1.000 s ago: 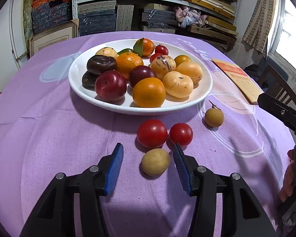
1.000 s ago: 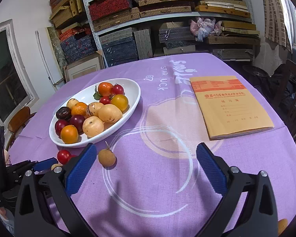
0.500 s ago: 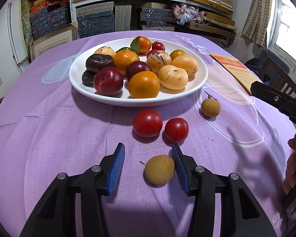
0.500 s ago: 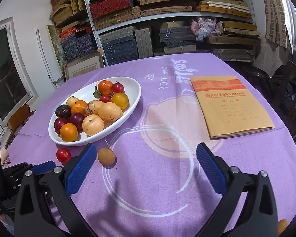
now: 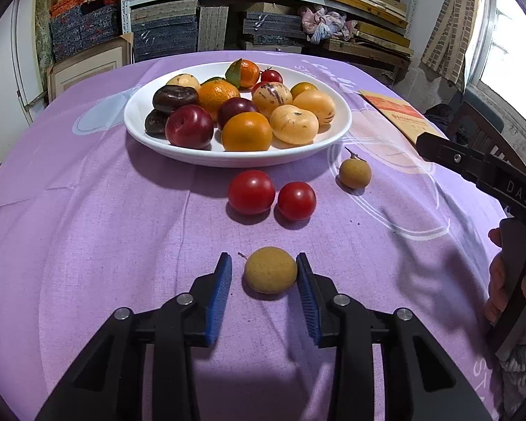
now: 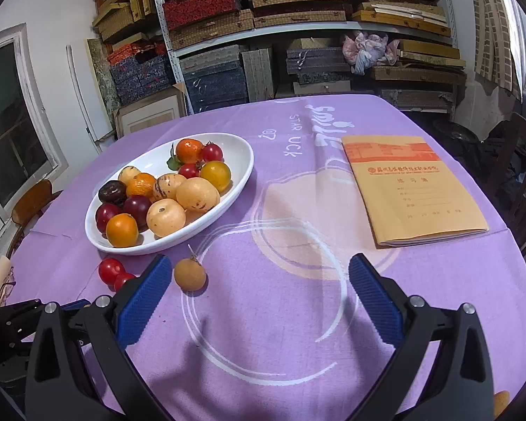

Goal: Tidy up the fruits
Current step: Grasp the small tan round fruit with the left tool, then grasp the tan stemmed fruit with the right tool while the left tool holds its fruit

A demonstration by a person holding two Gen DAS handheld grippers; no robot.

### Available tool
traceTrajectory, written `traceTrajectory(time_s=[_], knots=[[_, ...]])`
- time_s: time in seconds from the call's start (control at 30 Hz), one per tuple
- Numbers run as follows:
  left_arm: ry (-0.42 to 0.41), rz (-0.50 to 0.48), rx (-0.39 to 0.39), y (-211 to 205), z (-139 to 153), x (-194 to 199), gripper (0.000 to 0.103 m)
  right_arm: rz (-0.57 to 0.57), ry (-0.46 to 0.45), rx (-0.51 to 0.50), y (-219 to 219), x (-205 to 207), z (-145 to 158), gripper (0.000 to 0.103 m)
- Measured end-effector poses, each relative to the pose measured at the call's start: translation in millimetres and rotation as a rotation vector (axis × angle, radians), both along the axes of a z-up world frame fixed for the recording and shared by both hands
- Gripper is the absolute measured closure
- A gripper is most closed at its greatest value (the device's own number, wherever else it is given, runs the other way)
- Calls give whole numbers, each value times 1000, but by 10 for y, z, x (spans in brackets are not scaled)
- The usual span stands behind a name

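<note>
A small tan round fruit (image 5: 270, 270) lies on the purple tablecloth between the blue pads of my left gripper (image 5: 263, 258). The jaws are closing: the right pad touches the fruit, while a thin gap remains at the left pad. Beyond it lie two red tomatoes (image 5: 251, 192) and a second tan fruit (image 5: 355, 174) with a stem. A white plate (image 5: 140, 129) behind them holds several oranges, plums and yellow fruits. My right gripper (image 6: 259, 263) hangs open over bare cloth, with the stemmed tan fruit (image 6: 189, 273) just beside its left finger.
An orange notebook (image 6: 410, 189) lies on the right side of the table. Shelves stacked with boxes fill the back wall. A wooden chair (image 6: 31, 203) stands at the table's left edge, another at the right. A hand holds the right gripper's handle (image 5: 515, 280).
The left gripper's jaws have narrowed around the tan fruit, and the right pad now touches it. The right gripper has not moved.
</note>
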State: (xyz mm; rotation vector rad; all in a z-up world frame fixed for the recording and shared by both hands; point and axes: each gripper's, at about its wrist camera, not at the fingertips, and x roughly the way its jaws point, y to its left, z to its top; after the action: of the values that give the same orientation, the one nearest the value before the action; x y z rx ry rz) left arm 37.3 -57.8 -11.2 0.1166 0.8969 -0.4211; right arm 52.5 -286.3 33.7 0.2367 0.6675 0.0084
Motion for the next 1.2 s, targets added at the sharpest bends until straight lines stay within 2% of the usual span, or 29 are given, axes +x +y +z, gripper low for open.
traceTrajectory(time_s=[0.23,0.43,0.57,0.73,0.8,0.9,0.93,0.97,1.0,1.2], knots=[[-11,-16,1,-45,-9,-18,74,4,1,-8,9,-2,7,4],[-47,-11,7,-32,47,-78,74,18,-2,-19,33,-4,20,4],[-112,42,35,141,146,-149,74,49,5,-41,99,4,3,4],[-109,159,34,471,144,-44,74,97,35,-104,287,95,-47,4],[-100,172,21,532,142,-6,74,111,65,-131,367,173,-71,4],[-111,158,44,521,124,-23,74,138,102,-202,528,289,-122,5],[-108,151,44,511,118,-26,74,148,109,-218,570,321,-135,11],[-104,142,42,505,116,-27,74,159,119,-226,605,351,-151,24],[-102,139,39,507,115,-29,74,169,134,-220,629,385,-174,30],[-83,136,24,523,93,-9,74,188,168,-175,666,506,-251,38]])
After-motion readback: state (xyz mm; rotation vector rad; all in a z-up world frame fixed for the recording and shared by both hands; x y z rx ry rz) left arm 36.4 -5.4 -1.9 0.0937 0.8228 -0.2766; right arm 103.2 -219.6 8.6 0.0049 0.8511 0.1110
